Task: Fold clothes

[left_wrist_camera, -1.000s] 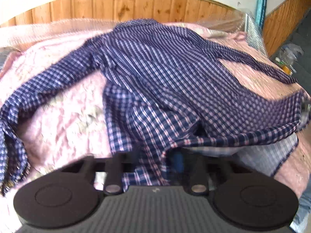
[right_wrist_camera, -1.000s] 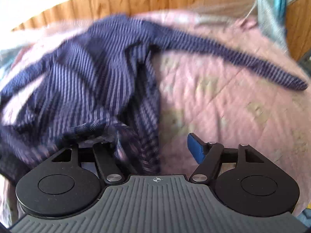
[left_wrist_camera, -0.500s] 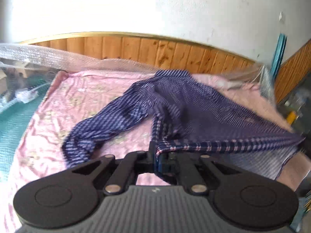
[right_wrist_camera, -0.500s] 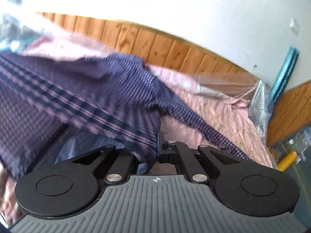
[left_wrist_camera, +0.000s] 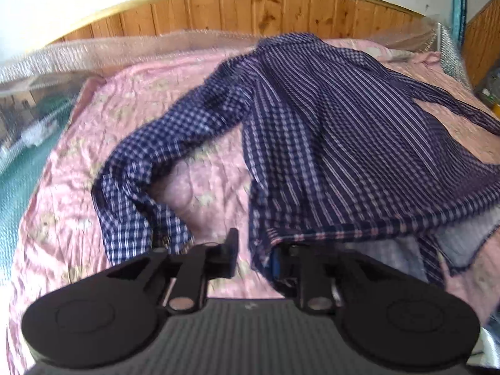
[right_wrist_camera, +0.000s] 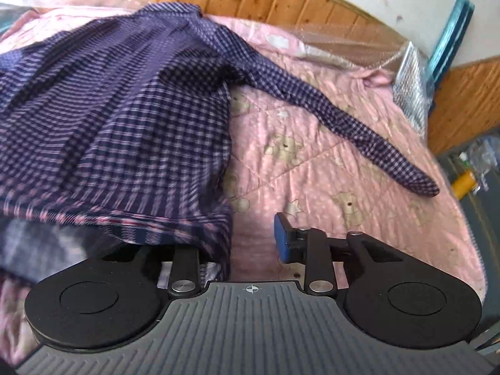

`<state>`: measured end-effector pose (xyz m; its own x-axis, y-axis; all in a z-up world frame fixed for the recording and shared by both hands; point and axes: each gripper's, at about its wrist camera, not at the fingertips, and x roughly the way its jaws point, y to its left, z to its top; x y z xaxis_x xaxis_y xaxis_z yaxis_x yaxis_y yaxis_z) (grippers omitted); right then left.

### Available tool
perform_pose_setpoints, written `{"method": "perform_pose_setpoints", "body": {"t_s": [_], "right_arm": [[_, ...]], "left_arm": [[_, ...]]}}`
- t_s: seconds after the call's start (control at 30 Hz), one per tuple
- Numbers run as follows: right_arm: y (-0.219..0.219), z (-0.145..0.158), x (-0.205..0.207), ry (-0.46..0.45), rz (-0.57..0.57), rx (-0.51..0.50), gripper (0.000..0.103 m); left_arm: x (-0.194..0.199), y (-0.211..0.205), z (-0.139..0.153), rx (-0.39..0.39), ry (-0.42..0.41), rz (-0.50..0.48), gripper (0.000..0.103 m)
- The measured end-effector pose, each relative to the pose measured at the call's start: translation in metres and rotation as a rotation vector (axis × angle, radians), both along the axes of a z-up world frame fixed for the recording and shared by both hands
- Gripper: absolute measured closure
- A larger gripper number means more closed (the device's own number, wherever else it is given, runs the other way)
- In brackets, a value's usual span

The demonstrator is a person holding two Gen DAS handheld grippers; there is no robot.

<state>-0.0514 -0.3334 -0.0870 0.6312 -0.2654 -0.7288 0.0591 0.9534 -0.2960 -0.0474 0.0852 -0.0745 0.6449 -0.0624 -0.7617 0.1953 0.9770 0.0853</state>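
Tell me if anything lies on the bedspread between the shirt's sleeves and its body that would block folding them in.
Nothing visible does. The checked shirt lies spread on the pink bedspread; bare quilt separates each sleeve from the body in both views. The left gripper and right gripper are open at the hem, which drapes over one finger of each.

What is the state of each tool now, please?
Left tool: open; the shirt hem drapes over its right finger, not clamped.
Right tool: open; the shirt hem lies over its left finger.

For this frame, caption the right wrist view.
Open right gripper at the hem of a navy checked shirt on a pink quilt.
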Motion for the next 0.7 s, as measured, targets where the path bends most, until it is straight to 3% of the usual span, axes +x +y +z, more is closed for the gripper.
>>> {"method": "perform_pose_setpoints", "body": {"t_s": [0.03,0.07,0.1,0.23,0.3,0.37,0.4,0.43,0.5,0.57,0.63,0.7], "right_arm": [[-0.006,0.003,0.006,0.006,0.007,0.014,0.080],[-0.012,0.007,0.012,0.012,0.016,0.028,0.100],[-0.018,0.011,0.018,0.017,0.024,0.043,0.102],[-0.026,0.020,0.023,0.045,0.010,0.053,0.102],[-0.030,0.025,0.026,0.059,0.002,0.058,0.102],[-0.034,0.029,0.028,0.073,-0.006,0.063,0.102],[-0.036,0.031,0.030,0.080,-0.010,0.065,0.101],[-0.036,0.013,0.032,0.143,-0.026,0.079,0.100],[-0.031,-0.012,0.023,0.203,-0.060,0.072,0.069],[-0.022,-0.019,0.008,0.201,-0.091,0.050,0.060],[-0.003,-0.002,-0.017,0.124,-0.112,0.002,0.055],[0.031,0.016,-0.046,0.026,-0.041,-0.080,0.055]], "left_arm": [[0.008,-0.001,0.003,-0.005,0.008,-0.009,0.084],[0.017,-0.001,0.008,-0.012,0.017,-0.020,0.100],[0.025,-0.002,0.012,-0.019,0.026,-0.031,0.101],[0.038,0.008,0.084,-0.095,-0.018,-0.058,0.101],[0.041,0.009,0.092,-0.076,0.008,-0.087,0.100],[0.044,0.007,0.069,-0.019,0.077,-0.102,0.100],[0.045,0.005,0.053,0.010,0.114,-0.101,0.100],[0.043,0.004,0.040,0.023,0.139,-0.095,0.100],[0.038,0.003,0.019,0.032,0.172,-0.076,0.100],[0.031,0.006,0.011,0.010,0.182,-0.051,0.100],[0.025,0.012,0.017,-0.046,0.180,-0.013,0.100],[0.022,0.018,0.029,-0.099,0.177,0.007,0.100]]}}
